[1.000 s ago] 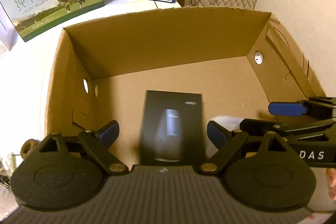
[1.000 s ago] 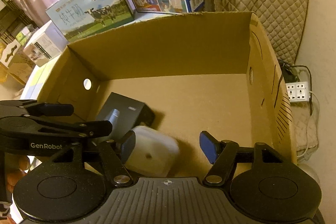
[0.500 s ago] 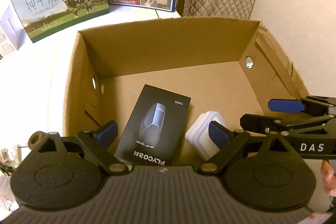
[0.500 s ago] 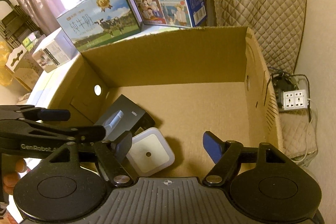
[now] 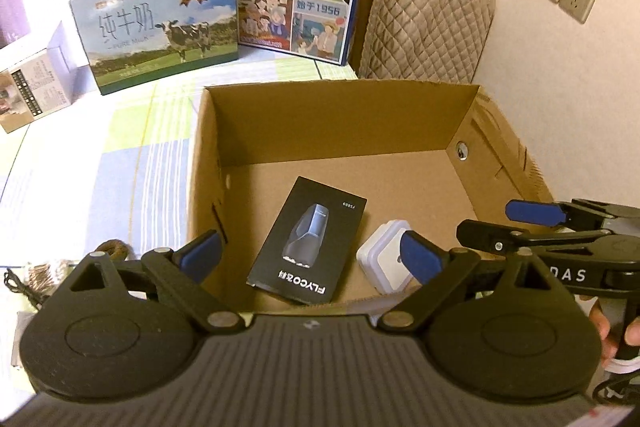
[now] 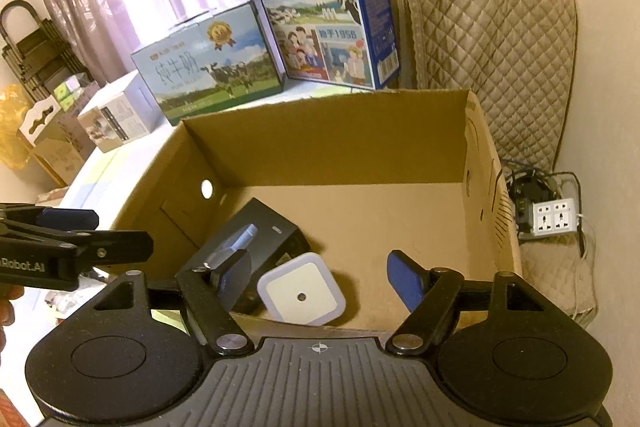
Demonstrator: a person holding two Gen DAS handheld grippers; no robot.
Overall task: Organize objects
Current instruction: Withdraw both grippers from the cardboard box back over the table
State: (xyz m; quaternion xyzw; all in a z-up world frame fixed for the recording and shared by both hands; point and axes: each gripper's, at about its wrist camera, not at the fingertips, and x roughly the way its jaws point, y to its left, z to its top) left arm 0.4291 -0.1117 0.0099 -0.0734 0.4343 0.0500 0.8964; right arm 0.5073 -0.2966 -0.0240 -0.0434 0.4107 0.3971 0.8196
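- Cardboard makes up the open box (image 5: pixel 400 115) that sits on the tabletop; it holds two things, both lying flat on its floor close to the near wall
- A black carton (image 5: pixel 308 245) printed with a shaver lies toward the near-left corner of the box floor, its long axis running from the near wall up toward the far wall and leaning slightly right
- A small white square plug-in light (image 6: pixel 300 293) lies just beside the carton's right edge; I cannot tell whether the two touch
- The left gripper (image 5: pixel 310 255) is spread wide and holds nothing; it hangs over the near rim of the box with the black carton below, between its fingers
- The right gripper (image 6: pixel 320 277) is likewise spread and empty, above the near rim, with the white light below and between its fingers, nearer the left one
- Both items seem already put away, so the step in hand looks like pulling out of the box to fetch something else
- Outside the box, two milk cartons (image 5: pixel 160 31) stand along the far edge of the tabletop, with a smaller pale box (image 5: pixel 36 83) at the far-left corner
- Some brown odds and ends (image 5: pixel 114 249) lie on the tabletop just left of the box's near-left corner, too blurred to name
- Those odds and ends lie left of the left gripper and well apart from the right one, so the left hand is the nearer if they come next
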